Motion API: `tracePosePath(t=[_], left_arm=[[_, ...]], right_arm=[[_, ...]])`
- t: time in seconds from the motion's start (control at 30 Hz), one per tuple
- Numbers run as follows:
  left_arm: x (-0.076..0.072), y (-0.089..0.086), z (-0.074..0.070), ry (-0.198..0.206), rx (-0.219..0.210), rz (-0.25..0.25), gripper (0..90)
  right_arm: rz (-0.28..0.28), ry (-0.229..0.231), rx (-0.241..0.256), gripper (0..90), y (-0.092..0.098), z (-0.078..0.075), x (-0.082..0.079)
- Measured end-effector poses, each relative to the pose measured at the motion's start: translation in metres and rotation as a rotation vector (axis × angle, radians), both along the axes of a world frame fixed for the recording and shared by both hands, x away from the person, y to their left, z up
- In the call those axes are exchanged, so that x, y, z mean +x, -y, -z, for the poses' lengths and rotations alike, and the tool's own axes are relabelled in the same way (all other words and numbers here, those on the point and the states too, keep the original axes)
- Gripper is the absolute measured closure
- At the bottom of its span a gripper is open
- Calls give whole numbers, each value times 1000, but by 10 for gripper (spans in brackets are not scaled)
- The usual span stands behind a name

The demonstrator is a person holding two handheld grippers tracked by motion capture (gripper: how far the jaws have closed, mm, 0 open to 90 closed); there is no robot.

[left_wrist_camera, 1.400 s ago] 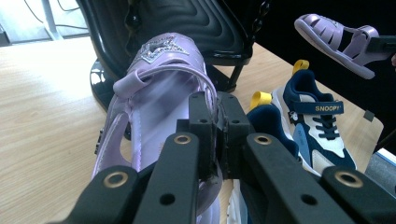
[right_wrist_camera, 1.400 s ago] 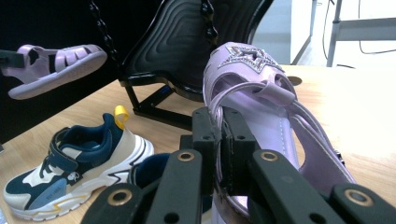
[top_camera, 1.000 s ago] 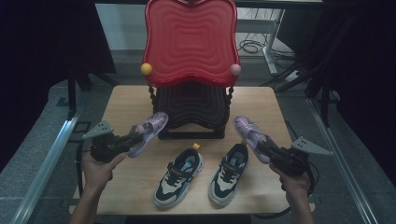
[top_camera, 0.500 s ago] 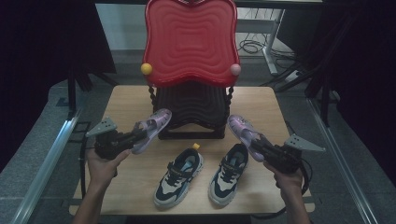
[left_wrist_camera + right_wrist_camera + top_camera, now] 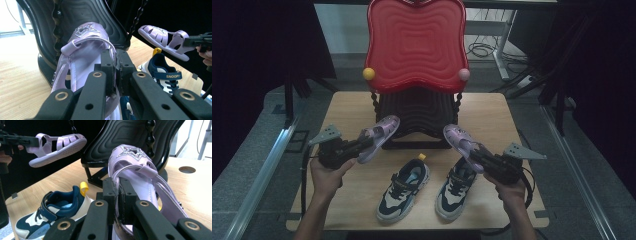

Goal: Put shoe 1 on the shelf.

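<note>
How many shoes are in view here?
4: one purple sandal held in the left gripper, another purple sandal in the right gripper, and two navy sneakers on the wooden table.

We've got a light wooden table [image 5: 492, 115] with a big stand at the back: a wavy red panel [image 5: 414, 45] on top, a ribbed black base [image 5: 414, 115] underneath, and a yellow ball [image 5: 369, 74] and a pink ball [image 5: 463, 74] at the panel's lower corners. In front of it we see two navy-and-cream sneakers side by side, the left sneaker [image 5: 404, 184] with a yellow heel tab [image 5: 422, 157] and a "SNOOPY" strap [image 5: 170, 75], the right sneaker [image 5: 458, 184] just beside it. Behind the table there are some cables [image 5: 482, 49] on the floor.
</note>
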State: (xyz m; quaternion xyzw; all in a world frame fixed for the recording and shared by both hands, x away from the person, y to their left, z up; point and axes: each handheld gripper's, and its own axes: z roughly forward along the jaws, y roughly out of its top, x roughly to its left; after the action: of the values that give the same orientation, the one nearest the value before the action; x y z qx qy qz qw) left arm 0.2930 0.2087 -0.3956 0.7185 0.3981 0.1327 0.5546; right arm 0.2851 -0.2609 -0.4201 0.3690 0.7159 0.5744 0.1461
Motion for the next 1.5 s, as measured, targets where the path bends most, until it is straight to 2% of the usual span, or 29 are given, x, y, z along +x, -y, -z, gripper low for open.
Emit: tracePosePath(t=[0.13,0.6,1.07,1.27,1.5], left_arm=[[2,4,1,0,11,4,856],[13,10,7,-5,-5,5,855],[27,13,15,-4,-20,-23,856],[34,15,18,-4,-34,-31,856],[44,20,15,1,-29,-29,853]], right_arm=[[1,7,4,856,-5,-1,2],[6,4,14,856,-26,3,15],[-3,8,0,855,-53,3,28],[9,5,15,855,-63,4,36],[36,5,44,855,-71,6,44]])
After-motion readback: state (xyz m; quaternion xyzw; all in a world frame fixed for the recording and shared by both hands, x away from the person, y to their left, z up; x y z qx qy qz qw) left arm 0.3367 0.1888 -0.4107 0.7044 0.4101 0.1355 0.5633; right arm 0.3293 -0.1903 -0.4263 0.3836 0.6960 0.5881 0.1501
